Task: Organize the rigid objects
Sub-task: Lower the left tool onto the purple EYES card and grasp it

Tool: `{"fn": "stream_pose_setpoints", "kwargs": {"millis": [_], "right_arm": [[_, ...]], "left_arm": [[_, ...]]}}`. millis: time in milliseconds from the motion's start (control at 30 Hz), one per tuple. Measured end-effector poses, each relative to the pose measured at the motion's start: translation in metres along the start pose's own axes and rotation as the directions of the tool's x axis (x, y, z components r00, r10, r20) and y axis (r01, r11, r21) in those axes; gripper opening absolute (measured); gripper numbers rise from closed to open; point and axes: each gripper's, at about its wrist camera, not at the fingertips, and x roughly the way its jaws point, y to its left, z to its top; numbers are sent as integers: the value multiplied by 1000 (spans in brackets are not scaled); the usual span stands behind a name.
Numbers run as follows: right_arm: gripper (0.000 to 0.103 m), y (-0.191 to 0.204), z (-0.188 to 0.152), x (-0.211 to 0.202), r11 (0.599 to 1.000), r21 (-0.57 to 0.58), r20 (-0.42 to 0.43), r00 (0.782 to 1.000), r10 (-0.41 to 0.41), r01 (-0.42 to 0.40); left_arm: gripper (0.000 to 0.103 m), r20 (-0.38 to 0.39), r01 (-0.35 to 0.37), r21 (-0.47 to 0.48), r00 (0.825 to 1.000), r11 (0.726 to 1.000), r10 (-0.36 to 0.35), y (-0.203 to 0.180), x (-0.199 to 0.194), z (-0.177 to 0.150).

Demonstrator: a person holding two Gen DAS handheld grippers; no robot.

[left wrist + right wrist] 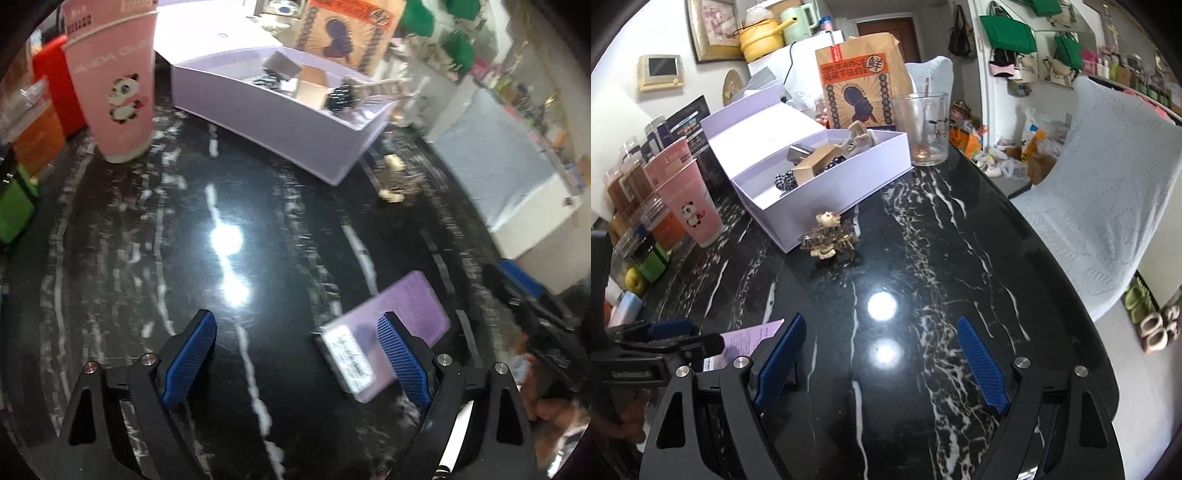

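Here the purple box (384, 336) seemingly lies beneath the left claw's (295, 354) right finger.

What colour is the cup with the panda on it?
Pink, with a white base; the cup shows best in the left wrist view.

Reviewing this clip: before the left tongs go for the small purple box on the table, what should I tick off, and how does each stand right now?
1. Left tongs open: ok.
2. Small purple box between the pads: not ok; it lies under the right-side pad, off to one side.
3. Right tongs open and empty: ok.
4. White storage box open to receive items: ok.
5. Hair claw clip on the table outside the white storage box: ok.
6. Free room inside the white storage box: cannot tell.
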Motion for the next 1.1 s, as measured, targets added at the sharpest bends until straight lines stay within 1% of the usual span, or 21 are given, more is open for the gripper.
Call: {"fn": "stream_pose_setpoints", "kwargs": {"millis": [100, 200, 267, 367, 433, 500, 533, 600, 633, 900, 967, 1000, 1067, 1100], "right_arm": [[85, 1, 3, 2, 1000, 6, -3, 1000, 9, -9], [85, 1, 5, 4, 1000, 9, -5, 1000, 11, -11], [85, 0, 5, 4, 1000, 8, -6, 1000, 11, -11], [85, 0, 5, 2, 1000, 3, -8, 1000, 7, -7], [85, -1, 5, 1, 1000, 4, -8, 1000, 6, -6], [85, -2, 5, 1, 1000, 9, -6, 1000, 2, -2], [85, -2, 5, 2, 1000, 12, -6, 1000, 1, -1], [85, -3, 4, 2, 1000, 15, -7, 1000, -2, 2], [85, -3, 4, 2, 1000, 15, -8, 1000, -3, 3], [85, -2, 6, 6, 1000, 11, -12, 1000, 4, -4], [85, -1, 6, 9, 1000, 11, -16, 1000, 7, -6], [85, -1, 7, 10, 1000, 12, -18, 1000, 9, -9], [85, -1, 7, 11, 1000, 16, -21, 1000, 16, -16], [85, -1, 7, 12, 1000, 20, -23, 1000, 20, -19]], "left_arm": [[90, -14, 41, 27, 999, 999, -41, -5, -5, -5], [90, -44, 48, 57, 998, 997, -45, -15, 1, -11], [90, -45, 37, 92, 998, 995, -33, -22, 1, -13], [90, -67, 52, 132, 997, 990, -43, -32, 1, -18], [90, -68, 23, 171, 998, 985, -11, -40, 2, -21], [90, -46, -51, 219, 997, 974, 62, -46, 6, -23], [90, -38, -76, 230, 995, 970, 87, -47, 7, -24], [91, -11, -144, 253, 988, 957, 151, -47, 11, -24], [90, 3, -151, 251, 988, 956, 155, -45, 10, -23], [90, 26, -182, 191, 983, 965, 180, -16, 7, -11], [90, 35, -167, 181, 986, 969, 163, -15, 6, -6], [90, 42, -138, 175, 990, 975, 133, -11, 5, -4], [90, 46, -53, 182, 998, 982, 45, -6, 1, -2], [90, 48, -2, 198, 999, 980, -8, -8, -2, -1]]}}
